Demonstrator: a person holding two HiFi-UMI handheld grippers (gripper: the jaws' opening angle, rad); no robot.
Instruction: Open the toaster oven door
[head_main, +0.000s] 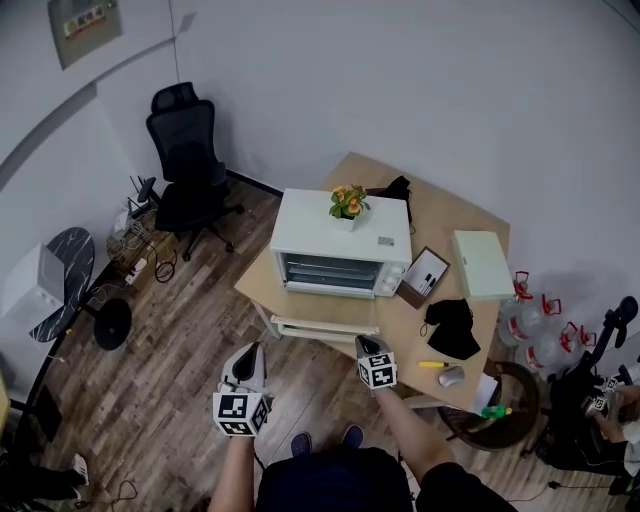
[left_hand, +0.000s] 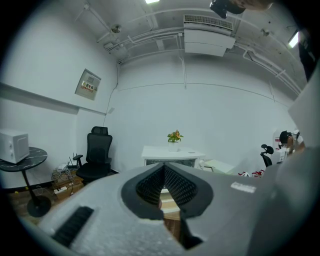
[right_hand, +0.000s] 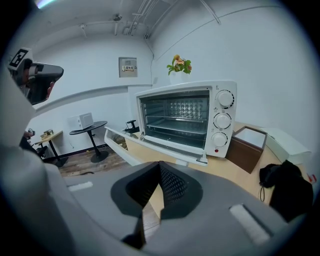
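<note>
Both claws are clenched on nothing. The left gripper (head_main: 246, 356) and right gripper (head_main: 369, 343) hang side by side just off the front of the desk (head_main: 470, 330), and to my eye that's a stand-off pose, because there's little left to pull. Ahead of the right one's pinched tips, the drop-down door (right_hand: 125, 146) of the white toaster oven (right_hand: 187, 117) already lies folded flat, overhanging the desk edge with the racks bare behind it. It sits near both claws, just ahead and between them, a potted plant (head_main: 348, 203) on the oven's top.
</note>
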